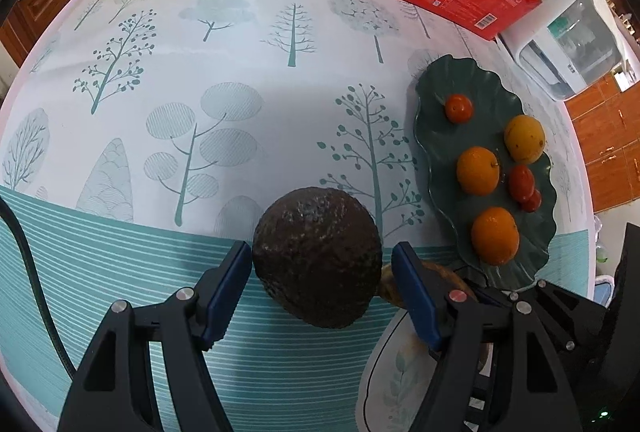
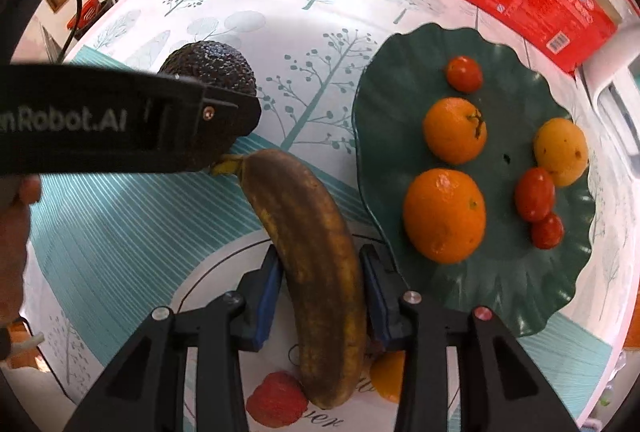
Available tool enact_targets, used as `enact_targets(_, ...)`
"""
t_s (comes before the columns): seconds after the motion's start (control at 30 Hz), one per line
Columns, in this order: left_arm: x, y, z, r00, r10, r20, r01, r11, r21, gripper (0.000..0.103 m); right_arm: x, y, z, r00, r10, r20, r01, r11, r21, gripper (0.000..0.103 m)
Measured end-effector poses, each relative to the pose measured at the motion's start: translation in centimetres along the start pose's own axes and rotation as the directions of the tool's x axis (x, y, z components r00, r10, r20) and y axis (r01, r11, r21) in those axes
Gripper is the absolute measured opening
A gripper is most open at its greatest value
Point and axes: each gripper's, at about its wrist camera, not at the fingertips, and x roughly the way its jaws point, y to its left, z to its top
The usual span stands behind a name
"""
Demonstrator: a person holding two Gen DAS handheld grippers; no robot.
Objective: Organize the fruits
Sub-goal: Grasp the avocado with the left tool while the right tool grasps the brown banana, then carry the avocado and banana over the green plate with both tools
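Tabletop (image 1: 224, 43): round, under a tree-print cloth; it carries everything, and both pairs of fingers point steeply down at it.
Green plate (image 2: 400, 103): just right of the right fingers, and right of the left ones; it holds oranges, small tomatoes and a yellow fruit, so it looks like the collecting spot.
White plate (image 2: 224, 272): under the right fingers, with printed fruit pictures; the banana is probably being lifted off it or set onto it.
Banana (image 2: 312, 256): brown and overripe, lengthwise between the right fingers (image 2: 320, 292), which are closed on its middle; its stem reaches ahead to the avocado.
Avocado (image 1: 316, 256): dark and bumpy, between the left fingers (image 1: 322, 288), whose blue pads sit against its sides, apparently gripping its widest part.
Orange (image 2: 444, 213): nearest fruit on the green plate, just right of the right fingers.
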Motion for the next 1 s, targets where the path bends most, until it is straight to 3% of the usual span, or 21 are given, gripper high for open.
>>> enact_targets(0.2,0.3,0.2,0.1,1.000,-0.024,0.015,0.024,0.999,-0.029,0.061,0.0,-0.5,-0.4,0.999,0.038,0.001,-0.038,0.999,0.033,0.036)
enact_targets(0.57,-0.7,1.3,-0.2,0.999,-0.028,0.029,0.029,0.999,-0.036,0.059,-1.8,-0.9,-1.3,0.998,0.054,0.038,-0.055,0.998,0.039,0.035)
enact_targets(1.0,-6.0,-0.9,-1.3,0.997,-0.025,0.068,0.022,0.999,0.035,0.060,-6.0,-3.4,-2.6,0.987,0.088,0.135,-0.108,0.983,0.146,0.034)
